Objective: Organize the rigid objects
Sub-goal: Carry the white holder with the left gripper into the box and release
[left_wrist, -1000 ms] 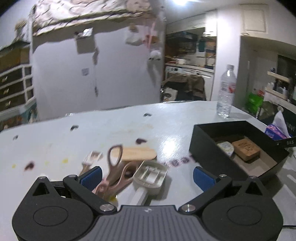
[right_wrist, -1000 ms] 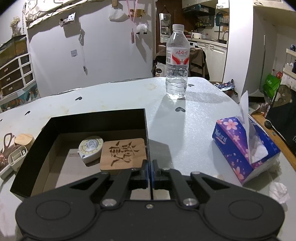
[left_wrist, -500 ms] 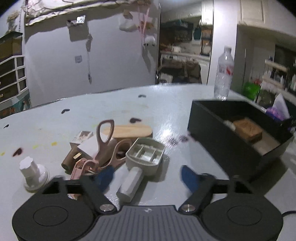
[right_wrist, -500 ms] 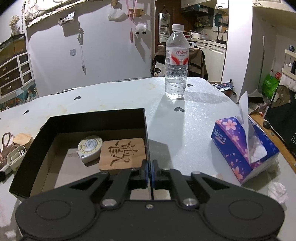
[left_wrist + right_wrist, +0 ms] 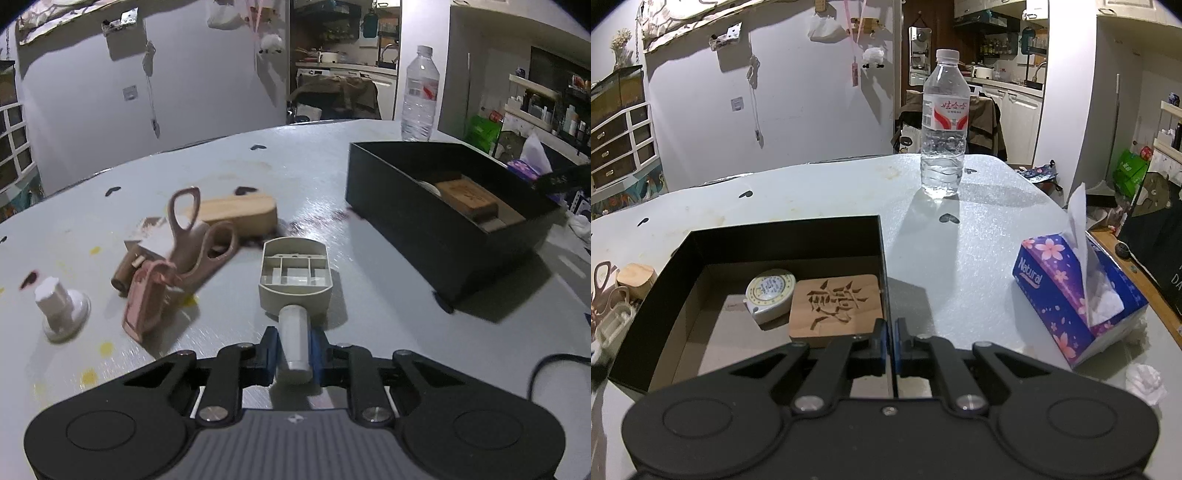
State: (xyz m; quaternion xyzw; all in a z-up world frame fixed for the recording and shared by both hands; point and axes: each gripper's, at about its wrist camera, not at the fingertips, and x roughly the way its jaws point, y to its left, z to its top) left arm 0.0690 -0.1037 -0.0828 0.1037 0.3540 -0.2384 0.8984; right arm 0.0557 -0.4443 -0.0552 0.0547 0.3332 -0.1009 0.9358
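Observation:
My left gripper (image 5: 293, 350) has its jaws closing on the white handle of a beige plastic tool (image 5: 293, 275); the blue pads press its sides. The tool's ribbed head rests on the table ahead. To its left lies a pile: brown scissors (image 5: 199, 243), a wooden block (image 5: 236, 214), a pink piece (image 5: 144, 302) and a white knob (image 5: 59, 310). The black box (image 5: 783, 236) holds a round tape measure (image 5: 771, 290) and a carved wooden tile (image 5: 834, 304). My right gripper (image 5: 890, 343) is shut and empty over the box's near right corner.
A water bottle (image 5: 945, 125) stands behind the box. A purple tissue box (image 5: 1071, 291) and a crumpled tissue (image 5: 1145, 380) lie to the right near the table edge. A black cable (image 5: 546, 365) runs at the left wrist view's lower right.
My left gripper has come down towards the table and its wide-open jaws have closed onto the beige tool's handle. The right gripper has not moved.

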